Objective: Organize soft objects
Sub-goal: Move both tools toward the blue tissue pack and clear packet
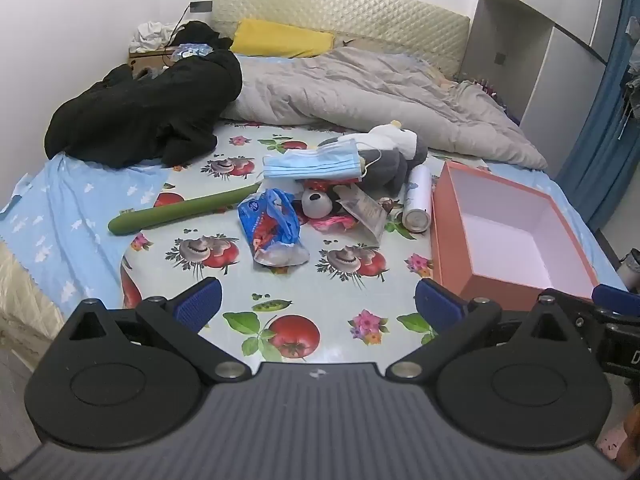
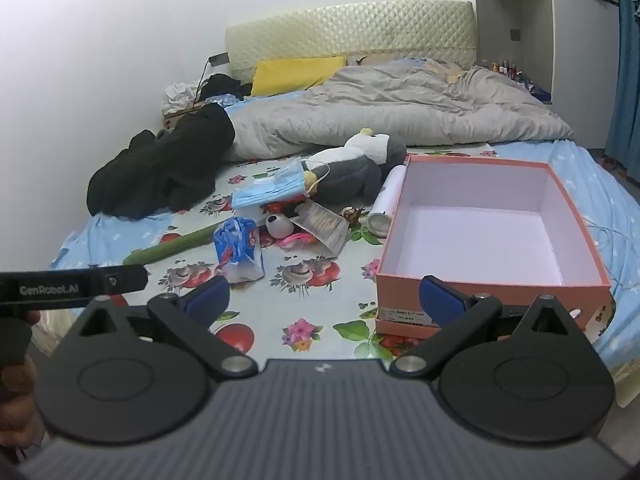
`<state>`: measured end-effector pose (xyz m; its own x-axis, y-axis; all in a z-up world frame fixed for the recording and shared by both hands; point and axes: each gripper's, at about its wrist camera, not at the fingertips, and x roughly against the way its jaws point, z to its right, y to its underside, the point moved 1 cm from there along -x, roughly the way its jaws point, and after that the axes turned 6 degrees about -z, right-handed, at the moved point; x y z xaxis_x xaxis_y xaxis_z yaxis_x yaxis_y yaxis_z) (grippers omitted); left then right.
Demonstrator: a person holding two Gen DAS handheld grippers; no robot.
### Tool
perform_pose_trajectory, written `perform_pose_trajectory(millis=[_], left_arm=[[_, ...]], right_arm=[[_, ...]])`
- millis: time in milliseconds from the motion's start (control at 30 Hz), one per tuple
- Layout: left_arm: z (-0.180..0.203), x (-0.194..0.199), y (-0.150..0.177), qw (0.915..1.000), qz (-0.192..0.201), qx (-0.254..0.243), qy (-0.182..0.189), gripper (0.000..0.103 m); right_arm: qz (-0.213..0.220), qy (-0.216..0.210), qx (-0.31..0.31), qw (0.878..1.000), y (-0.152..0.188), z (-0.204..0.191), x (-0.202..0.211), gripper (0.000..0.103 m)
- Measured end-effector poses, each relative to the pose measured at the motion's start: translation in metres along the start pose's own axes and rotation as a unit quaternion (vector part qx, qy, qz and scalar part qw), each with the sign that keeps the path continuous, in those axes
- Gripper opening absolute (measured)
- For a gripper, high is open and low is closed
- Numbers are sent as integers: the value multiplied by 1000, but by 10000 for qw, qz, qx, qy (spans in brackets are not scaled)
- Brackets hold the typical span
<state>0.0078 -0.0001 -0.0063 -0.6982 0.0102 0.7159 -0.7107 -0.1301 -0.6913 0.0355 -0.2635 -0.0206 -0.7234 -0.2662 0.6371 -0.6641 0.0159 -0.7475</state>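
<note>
A pile lies mid-bed on the fruit-print cloth [image 1: 280,280]: a grey-and-white plush penguin [image 1: 394,148] [image 2: 352,168], a blue face mask [image 1: 312,164] [image 2: 268,190] draped against it, a small panda plush [image 1: 318,202] [image 2: 280,224], a blue plastic bag [image 1: 270,228] [image 2: 238,248], a green cucumber-like toy [image 1: 184,210] [image 2: 172,248], a paper packet [image 1: 366,210] and a white can [image 1: 418,200] [image 2: 386,204]. An empty orange box [image 1: 500,236] [image 2: 480,220] sits to the right. My left gripper [image 1: 318,304] and right gripper [image 2: 324,300] hover open and empty near the bed's front edge.
A black garment [image 1: 152,112] [image 2: 168,168] lies at the back left, a rumpled grey duvet [image 1: 360,96] [image 2: 400,112] and yellow pillow [image 1: 280,38] by the headboard. A wardrobe [image 1: 540,52] and blue curtain [image 1: 600,128] stand right. The left gripper's body [image 2: 72,286] shows in the right wrist view.
</note>
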Motion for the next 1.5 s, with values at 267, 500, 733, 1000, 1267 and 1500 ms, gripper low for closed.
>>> perform_pose_trajectory(millis=[267, 500, 733, 1000, 1267, 1500], left_arm=[[6, 18, 0, 9999, 107, 11, 89, 103], [0, 21, 8, 9998, 69, 11, 160, 103], [0, 27, 18, 9997, -69, 45, 245, 103], [5, 20, 13, 9995, -156, 9, 265, 103], [16, 0, 15, 9989, -255, -12, 381, 103], [17, -4, 18, 9990, -228, -84, 370, 103]], right_arm=[[-78, -21, 27, 10000, 3, -4, 8, 103], [-39, -52, 58, 10000, 8, -11, 19, 103], [-70, -52, -31, 10000, 15, -7, 21, 103], [-52, -62, -83, 9999, 18, 0, 20, 103], [-6, -12, -211, 9998, 19, 9, 16, 103], [4, 2, -112, 9999, 26, 12, 10, 103]])
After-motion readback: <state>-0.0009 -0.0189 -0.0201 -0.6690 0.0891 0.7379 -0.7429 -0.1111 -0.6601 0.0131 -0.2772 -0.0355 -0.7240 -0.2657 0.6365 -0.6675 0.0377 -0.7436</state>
